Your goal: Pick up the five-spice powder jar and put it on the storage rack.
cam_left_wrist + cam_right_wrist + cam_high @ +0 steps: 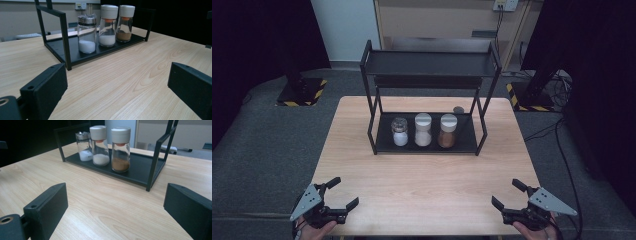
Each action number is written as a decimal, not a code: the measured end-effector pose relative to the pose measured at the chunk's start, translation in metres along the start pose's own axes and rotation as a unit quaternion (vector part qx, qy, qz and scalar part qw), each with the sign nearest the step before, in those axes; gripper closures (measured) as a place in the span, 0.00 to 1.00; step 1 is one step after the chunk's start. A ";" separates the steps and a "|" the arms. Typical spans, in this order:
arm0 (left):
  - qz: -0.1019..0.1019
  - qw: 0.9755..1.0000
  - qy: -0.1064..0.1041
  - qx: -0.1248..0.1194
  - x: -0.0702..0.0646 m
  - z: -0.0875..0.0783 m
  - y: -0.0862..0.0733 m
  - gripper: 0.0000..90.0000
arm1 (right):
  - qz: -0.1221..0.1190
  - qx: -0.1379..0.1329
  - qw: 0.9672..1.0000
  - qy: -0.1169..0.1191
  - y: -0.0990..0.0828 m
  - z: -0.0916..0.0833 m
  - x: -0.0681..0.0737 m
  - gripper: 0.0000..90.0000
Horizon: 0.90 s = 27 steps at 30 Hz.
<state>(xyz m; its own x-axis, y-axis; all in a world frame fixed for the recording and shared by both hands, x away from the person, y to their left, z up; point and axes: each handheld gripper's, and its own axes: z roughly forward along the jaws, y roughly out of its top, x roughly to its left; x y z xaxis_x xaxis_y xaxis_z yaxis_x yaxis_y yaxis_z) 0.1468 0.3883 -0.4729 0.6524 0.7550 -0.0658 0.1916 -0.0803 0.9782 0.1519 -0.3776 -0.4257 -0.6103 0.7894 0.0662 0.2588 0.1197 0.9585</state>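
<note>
On the near edge of the wooden table (422, 195) both tongs sit low and well apart from each other, each held in a hand at its own corner. The left gripper (343, 192) has its jaws spread wide with nothing between them, and the right gripper (508, 194) is the same, gaping over bare wood. Further back, a black two-tier rack (429, 64) stands in the middle of the table, well apart from both grippers. Its lower shelf carries three jars in a row (close together, nearly touching): a metal-capped shaker (400, 132) of white grains on the left, a white-lidded jar (423, 129) of white powder in the middle, and a white-lidded jar of brown spice (447, 131) on the right. All three stand upright. In the left gripper view the metal-capped shaker (86, 33) is the nearest jar; in the right gripper view the brown spice jar (120, 149) is.
</note>
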 end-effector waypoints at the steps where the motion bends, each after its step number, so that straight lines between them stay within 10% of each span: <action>1: 0.000 1.000 0.000 0.000 0.000 0.000 0.000 0.02 | 0.000 0.000 1.000 -0.001 -0.001 0.001 0.000 0.07; 27: 0.005 1.000 -0.006 -0.002 -0.001 -0.003 0.001 0.01 | -0.006 0.006 1.000 0.001 -0.015 0.010 -0.005 0.07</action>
<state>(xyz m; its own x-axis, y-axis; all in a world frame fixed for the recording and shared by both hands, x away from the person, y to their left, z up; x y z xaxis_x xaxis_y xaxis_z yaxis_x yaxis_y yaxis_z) 0.1445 0.3895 -0.4716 0.6622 0.7470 -0.0591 0.1832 -0.0849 0.9794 0.1588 -0.3778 -0.4429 -0.6158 0.7860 0.0548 0.2598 0.1368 0.9559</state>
